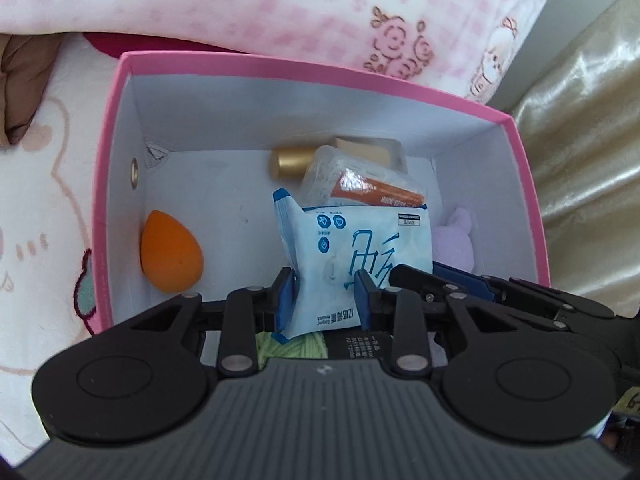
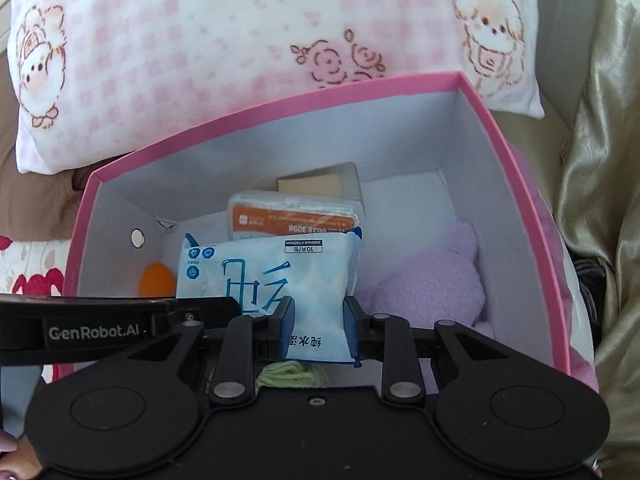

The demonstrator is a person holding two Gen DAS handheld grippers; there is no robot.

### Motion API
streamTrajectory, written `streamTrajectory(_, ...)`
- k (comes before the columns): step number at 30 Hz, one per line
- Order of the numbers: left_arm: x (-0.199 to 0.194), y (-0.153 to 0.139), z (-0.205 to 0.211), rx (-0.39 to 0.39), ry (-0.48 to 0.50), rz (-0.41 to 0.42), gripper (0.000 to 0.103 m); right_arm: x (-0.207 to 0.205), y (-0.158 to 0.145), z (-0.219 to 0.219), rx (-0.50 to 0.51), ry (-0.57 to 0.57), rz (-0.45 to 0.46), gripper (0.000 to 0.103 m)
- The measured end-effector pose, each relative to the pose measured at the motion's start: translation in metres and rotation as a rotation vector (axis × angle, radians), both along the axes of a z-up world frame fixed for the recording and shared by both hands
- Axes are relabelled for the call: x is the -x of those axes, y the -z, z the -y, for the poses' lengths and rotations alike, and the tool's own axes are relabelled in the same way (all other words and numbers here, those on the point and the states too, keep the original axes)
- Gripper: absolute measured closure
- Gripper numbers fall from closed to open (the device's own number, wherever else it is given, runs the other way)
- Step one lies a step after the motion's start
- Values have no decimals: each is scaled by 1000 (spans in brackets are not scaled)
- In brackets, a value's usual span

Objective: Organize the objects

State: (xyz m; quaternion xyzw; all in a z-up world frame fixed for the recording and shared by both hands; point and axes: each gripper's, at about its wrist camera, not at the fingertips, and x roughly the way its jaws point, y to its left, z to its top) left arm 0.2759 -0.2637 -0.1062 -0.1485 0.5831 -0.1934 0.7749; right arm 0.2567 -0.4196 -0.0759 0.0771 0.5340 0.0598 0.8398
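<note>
A pink box [image 1: 120, 128] [image 2: 516, 168] with white inner walls sits on the bed. Both grippers hold one light-blue wet-wipes pack [image 1: 352, 256] [image 2: 272, 280] upright inside it. My left gripper [image 1: 324, 300] is shut on the pack's lower edge. My right gripper [image 2: 320, 328] is shut on the same pack from the other side. Behind the pack lie a clear packet with an orange label [image 1: 360, 184] [image 2: 292, 216] and a tan block [image 1: 368, 148] [image 2: 312, 188]. The box also holds an orange makeup sponge [image 1: 170, 252] [image 2: 156, 280], a gold cap [image 1: 290, 162] and a lilac fluffy cloth [image 1: 456, 240] [image 2: 432, 284].
Green yarn [image 1: 288, 346] [image 2: 288, 374] lies on the box floor under the grippers. A pink checked pillow [image 1: 280, 4] [image 2: 240, 40] lies behind the box. A cream satin curtain [image 1: 584, 128] [image 2: 600, 200] hangs at the right. A brown cloth [image 1: 24, 80] lies at the left.
</note>
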Motion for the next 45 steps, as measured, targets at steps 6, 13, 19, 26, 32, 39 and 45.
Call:
streamTrajectory(6,-2,12,12,-32,7,13,73,-7,8,-5,99,5,8,82)
streamTrajectory(13,12,-12,2,-15,19,124,67,13,-11,-1,101,-39,114,79)
streamTrajectory(19,18,-22,17,-118,84,257,80,21,-9,-11,60,-84,133,80)
streamTrajectory(26,27,-14,0,-108,26,187,82,45,-15,-8,95,-74,199,79)
streamTrajectory(32,66,-54,-12,-162,50,297,74,77,-40,3,67,-48,245,76)
streamTrajectory(39,116,-112,-45,-214,17,388,53,119,-84,-7,90,-35,313,69)
streamTrajectory(45,152,-138,-84,-305,-36,402,32,154,-121,-21,62,-46,349,56)
